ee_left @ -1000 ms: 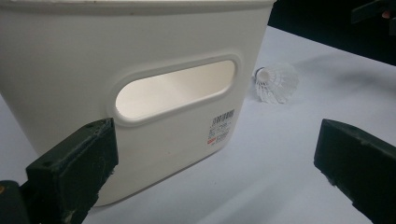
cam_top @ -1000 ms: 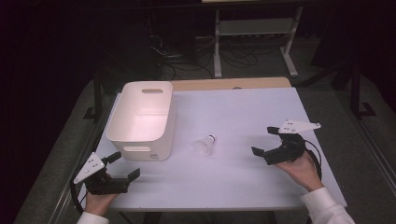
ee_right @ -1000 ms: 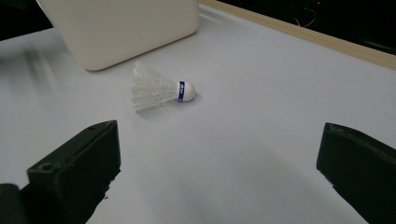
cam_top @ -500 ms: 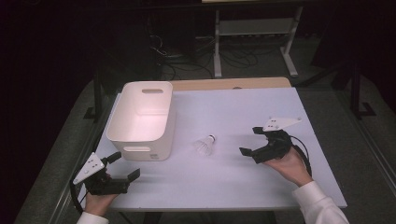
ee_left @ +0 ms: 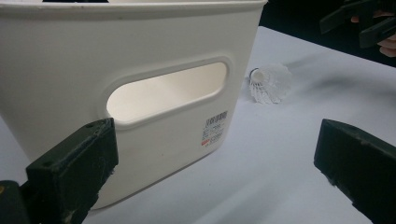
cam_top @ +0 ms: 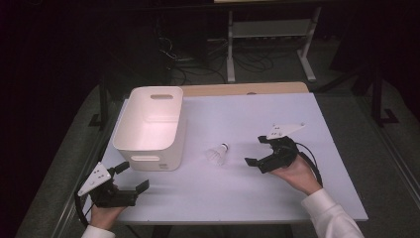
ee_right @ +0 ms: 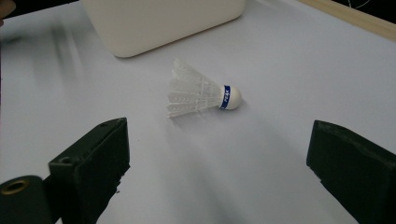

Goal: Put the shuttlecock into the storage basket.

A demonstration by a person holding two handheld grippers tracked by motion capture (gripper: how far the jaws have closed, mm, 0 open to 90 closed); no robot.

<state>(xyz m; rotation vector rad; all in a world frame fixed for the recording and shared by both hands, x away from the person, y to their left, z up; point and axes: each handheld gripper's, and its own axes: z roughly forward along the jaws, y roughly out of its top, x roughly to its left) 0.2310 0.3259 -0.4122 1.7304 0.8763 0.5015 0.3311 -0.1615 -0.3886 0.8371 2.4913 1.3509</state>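
A white shuttlecock [cam_top: 217, 154] with a blue band lies on its side on the white table [cam_top: 247, 119], just right of a white plastic bin [cam_top: 151, 126]. My right gripper [cam_top: 255, 150] is open, a short way right of the shuttlecock, jaws pointing at it. In the right gripper view the shuttlecock [ee_right: 201, 94] lies ahead between the spread jaws, cork to the right. My left gripper [cam_top: 132, 176] is open near the table's front left corner, in front of the bin. The left gripper view faces the bin's handle cutout [ee_left: 166, 93], with the shuttlecock [ee_left: 270, 84] beyond.
The bin [ee_left: 140, 56] looks empty from above. A wooden strip [cam_top: 242, 89] runs along the table's far edge. Behind the table are a metal frame [cam_top: 267, 34] and cables on the dark floor. The other gripper [ee_left: 359, 23] shows at the top right of the left gripper view.
My right gripper has moved left and slightly toward the front, closing in on the shuttlecock. The left gripper has stayed put.
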